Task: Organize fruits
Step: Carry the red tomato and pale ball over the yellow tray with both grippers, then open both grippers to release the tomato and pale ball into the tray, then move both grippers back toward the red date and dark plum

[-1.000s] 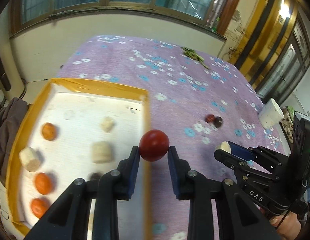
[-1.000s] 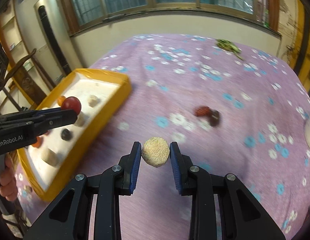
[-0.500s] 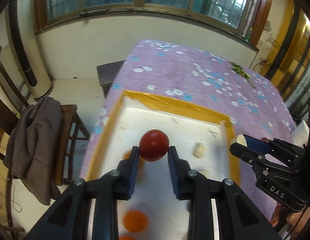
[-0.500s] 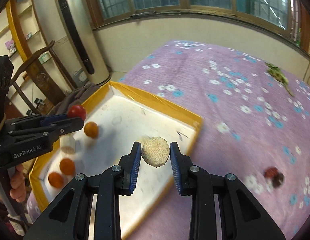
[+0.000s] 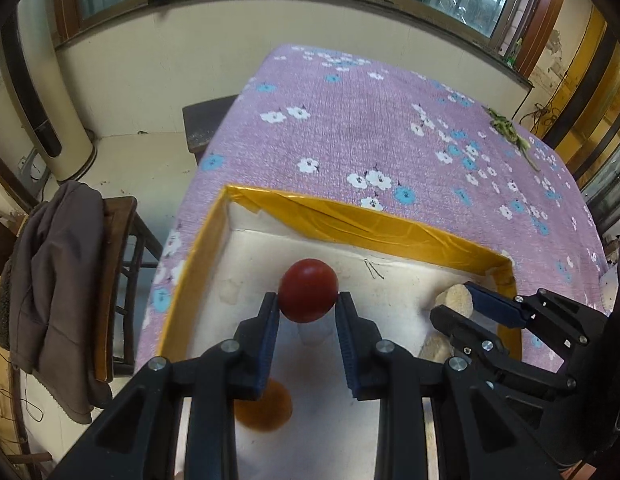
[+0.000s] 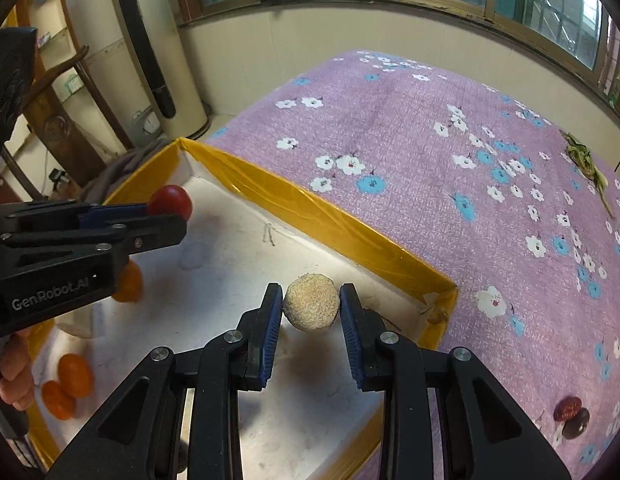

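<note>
My left gripper (image 5: 307,304) is shut on a round red fruit (image 5: 307,294), held above the white floor of the yellow-rimmed tray (image 5: 350,224), near its far left corner. My right gripper (image 6: 311,306) is shut on a rough beige ball-shaped fruit (image 6: 311,307), over the tray (image 6: 310,208) near its far right corner. From the right wrist view the left gripper (image 6: 167,208) with the red fruit (image 6: 169,202) shows at the left; from the left wrist view the right gripper (image 5: 456,302) with the beige fruit (image 5: 454,300) shows at the right.
Orange fruits (image 6: 71,376) and another orange fruit (image 5: 263,408) lie in the tray, with a pale piece (image 5: 434,348). Two dark red fruits (image 6: 570,416) rest on the purple flowered cloth (image 6: 430,140). A chair with a grey garment (image 5: 57,280) stands left of the table; green leaves (image 6: 586,164) lie far right.
Both grippers have moved left from over the cloth to above the tray, each still holding its fruit. The two dark fruits on the cloth stayed behind at the right.
</note>
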Demonstrator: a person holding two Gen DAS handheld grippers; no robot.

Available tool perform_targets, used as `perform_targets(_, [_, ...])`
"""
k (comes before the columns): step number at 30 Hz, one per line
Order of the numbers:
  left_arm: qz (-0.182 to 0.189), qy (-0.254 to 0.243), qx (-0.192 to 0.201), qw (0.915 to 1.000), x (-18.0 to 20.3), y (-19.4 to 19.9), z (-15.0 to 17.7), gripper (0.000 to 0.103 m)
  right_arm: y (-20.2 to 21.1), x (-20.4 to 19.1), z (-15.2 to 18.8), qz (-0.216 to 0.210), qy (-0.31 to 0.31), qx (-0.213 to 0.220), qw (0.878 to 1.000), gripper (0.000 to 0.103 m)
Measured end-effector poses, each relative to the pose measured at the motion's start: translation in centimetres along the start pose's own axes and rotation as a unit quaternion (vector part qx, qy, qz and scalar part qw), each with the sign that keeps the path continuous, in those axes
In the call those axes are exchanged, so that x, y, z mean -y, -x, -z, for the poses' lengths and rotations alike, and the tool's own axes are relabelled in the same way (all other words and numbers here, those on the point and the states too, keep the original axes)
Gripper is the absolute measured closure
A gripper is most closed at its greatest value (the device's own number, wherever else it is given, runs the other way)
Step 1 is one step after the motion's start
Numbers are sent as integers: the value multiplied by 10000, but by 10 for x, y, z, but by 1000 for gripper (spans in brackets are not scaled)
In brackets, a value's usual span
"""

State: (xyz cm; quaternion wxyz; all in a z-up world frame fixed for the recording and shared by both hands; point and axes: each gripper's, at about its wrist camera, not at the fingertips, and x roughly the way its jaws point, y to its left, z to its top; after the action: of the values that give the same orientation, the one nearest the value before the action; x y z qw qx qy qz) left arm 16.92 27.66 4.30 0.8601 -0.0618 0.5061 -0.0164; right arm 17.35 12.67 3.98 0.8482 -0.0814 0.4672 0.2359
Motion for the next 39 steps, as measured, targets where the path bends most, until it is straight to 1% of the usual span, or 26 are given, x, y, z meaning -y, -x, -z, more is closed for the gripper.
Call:
perform_targets(6, [8, 22, -180, 9998, -2, -16, -1, 71, -10, 4, 2, 61, 44, -126, 9999, 75])
perform_targets(7, [13, 25, -116, 9999, -2, -15, 0, 71, -10, 3, 2, 82, 74, -107, 9999, 75])
perform_targets(14, [-65, -6, -107, 9999, -3, -16, 1, 71, -10, 2, 2, 233, 194, -112, 9995, 73])
perform_targets(16, [-67, 19, -116, 9999, -5, -15, 1, 71, -8, 4, 2, 209, 166, -107, 9996, 73])
perform_targets(17, [-77, 25, -117, 9999, -6, -14, 2, 71, -6, 4, 3, 230, 168, -98, 9995, 72])
perform_targets(18, [-98, 27, -109, 9999, -7, -12, 3, 71, -3, 3, 3, 291, 187, -83, 9994, 67])
perform_targets(21, [-124, 21, -48, 9999, -8, -4, 6, 70, 5, 3, 7, 350, 172, -47, 9992, 66])
perform_targets(22, [-131, 17, -22, 9999, -9, -1, 8, 69, 10, 4, 9, 346, 150, -40, 9993, 66])
perform_targets(23, [-149, 11, -1, 9999, -9, 2, 10, 63, 13, 5, 11, 345, 140, -28, 9993, 66])
perform_targets(24, [-189, 5, 40, 9998, -9, 6, 12, 55, 18, 6, 14, 308, 123, 5, 9994, 66])
perform_targets(27, [-278, -3, 165, 9995, -10, 17, 18, 45, 32, 4, 22, 332, 91, 72, 9994, 66])
perform_targets(31, [-290, 44, 289, 9992, -9, 32, 27, 38, 53, 3, 36, 208, 20, 187, 9996, 63])
perform_targets(32, [-288, 57, 304, 9991, -9, 35, 29, 37, 58, 3, 40, 226, -6, 207, 9995, 62])
perform_targets(35, [-317, 63, 371, 9988, -2, 46, 39, 35, 69, 8, 53, 107, -156, 231, 9996, 61])
perform_targets(39, [-288, 38, 444, 9986, 13, 57, 51, 32, 80, 18, 73, 54, -306, 198, 9993, 59])
